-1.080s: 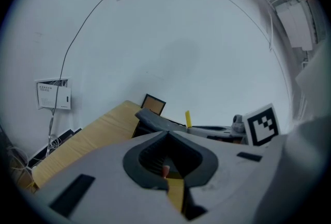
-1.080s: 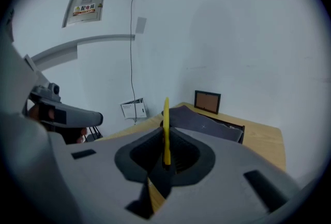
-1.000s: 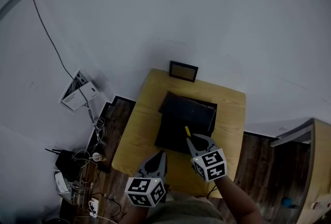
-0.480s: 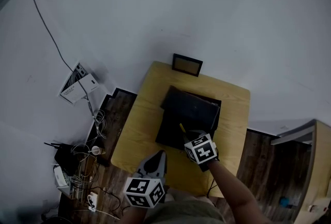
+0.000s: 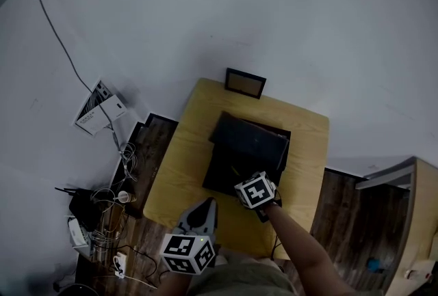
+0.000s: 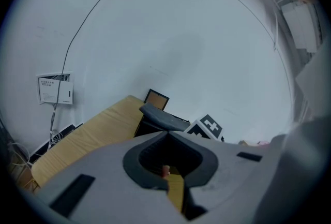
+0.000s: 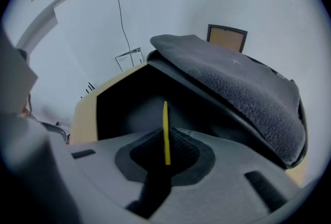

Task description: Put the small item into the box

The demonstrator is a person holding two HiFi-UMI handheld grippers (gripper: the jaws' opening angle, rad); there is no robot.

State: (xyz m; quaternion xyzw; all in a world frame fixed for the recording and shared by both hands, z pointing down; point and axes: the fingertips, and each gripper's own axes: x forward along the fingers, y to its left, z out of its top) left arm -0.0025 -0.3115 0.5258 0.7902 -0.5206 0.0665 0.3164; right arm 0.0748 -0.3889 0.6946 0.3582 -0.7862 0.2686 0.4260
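Holding entry, small-item-to-box task, step in hand: delivery.

Item: thin yellow strip [image 7: 165,114], upright, pinched at its lower end by the right tongs [image 7: 166,140], which are closed on it. The strip's free end is pointed into the dark mouth of the box [image 5: 248,145]. Contact with the box floor cannot be told.

Box: black, set at the centre of the tabletop [image 5: 181,168], with its grey felt-lined lid [image 7: 232,78] raised towards 12 o'clock.

Progress: pick-up is judged done and the carry nearly done. Release inside the box is not yet made; lowering, letting go and withdrawal are judged to be left.

Right arm: the bare forearm [image 5: 301,253] is stretched from 5 o'clock, the tongs being brought over the box's 6 o'clock edge and aimed towards 11 o'clock.

Left tongs [image 6: 167,135]: closed, nothing gripped, held idle off the tabletop's 6 o'clock edge, tips aimed towards 12 o'clock.

Also noted: a small framed panel [image 5: 245,83] at the tabletop's 12 o'clock edge.
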